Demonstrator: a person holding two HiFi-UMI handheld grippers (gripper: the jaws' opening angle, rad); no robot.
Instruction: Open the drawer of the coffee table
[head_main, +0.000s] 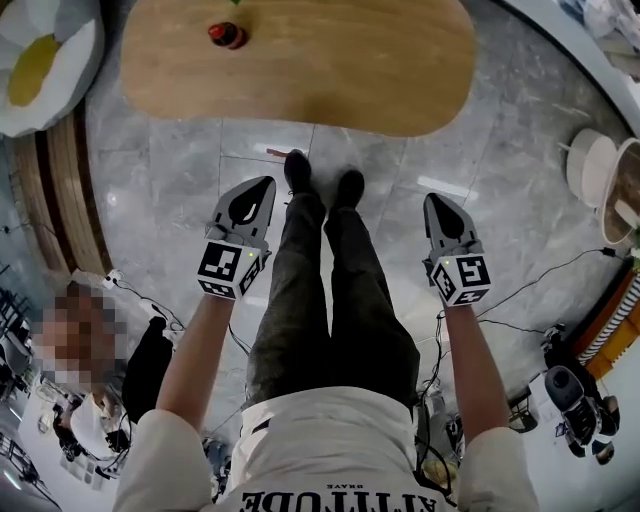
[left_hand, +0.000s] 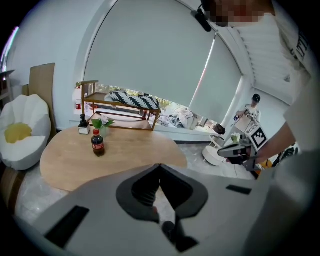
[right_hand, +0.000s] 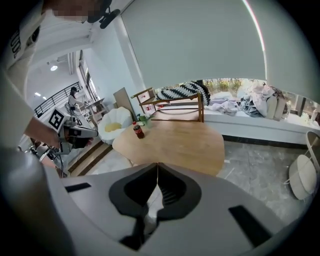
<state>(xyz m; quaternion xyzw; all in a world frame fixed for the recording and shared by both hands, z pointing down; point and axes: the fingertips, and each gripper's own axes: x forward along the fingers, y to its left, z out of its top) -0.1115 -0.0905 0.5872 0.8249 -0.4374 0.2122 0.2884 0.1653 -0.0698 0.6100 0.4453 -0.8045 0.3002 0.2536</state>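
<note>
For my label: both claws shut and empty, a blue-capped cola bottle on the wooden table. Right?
No: the cola bottle on the wooden table has a red cap, per the left gripper view. The left claw and right claw are shut and empty.

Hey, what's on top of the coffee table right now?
A cola bottle, a small plant and a small dark bottle stand on the table. The visible rest is bare; the drawer is out of sight.
</note>
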